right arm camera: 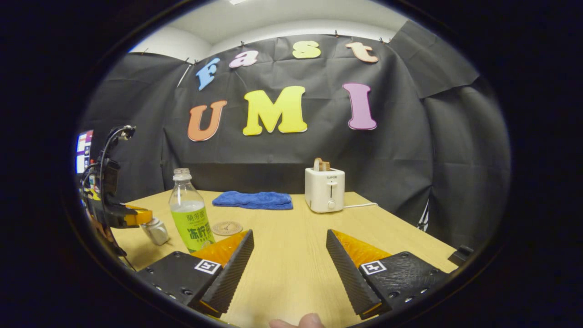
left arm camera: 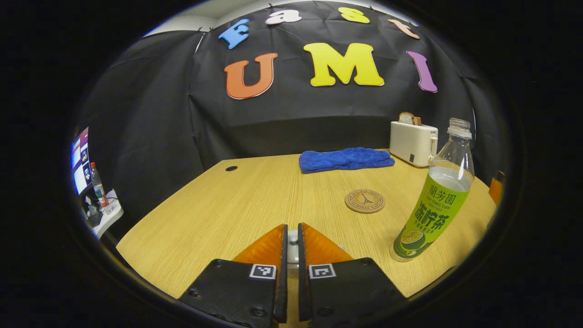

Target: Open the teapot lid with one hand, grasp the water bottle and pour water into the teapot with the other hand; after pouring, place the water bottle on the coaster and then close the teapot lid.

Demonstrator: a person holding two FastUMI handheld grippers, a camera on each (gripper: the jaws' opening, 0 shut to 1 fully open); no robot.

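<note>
Between the nearly closed fingers of the left gripper (left arm camera: 292,239) a small pale metallic piece is pinched, apparently the teapot lid's knob, though little of it shows; in the right gripper view that same gripper (right arm camera: 136,217) is at far left, above the teapot (right arm camera: 156,231), whose lid cannot be made out clearly. Ahead and to the right of the left gripper stands the water bottle (left arm camera: 432,196), upright, uncapped, partly filled; the round coaster (left arm camera: 365,201) lies bare just left of it; farther back lie a blue cloth (left arm camera: 345,159) and a white toaster (left arm camera: 413,142) with bread in it, all on the wooden table (left arm camera: 218,214). The right gripper (right arm camera: 289,248) hovers low over the table with its fingers spread wide, holding nothing; the bottle stands ahead to its left, just beyond its left finger.
</note>
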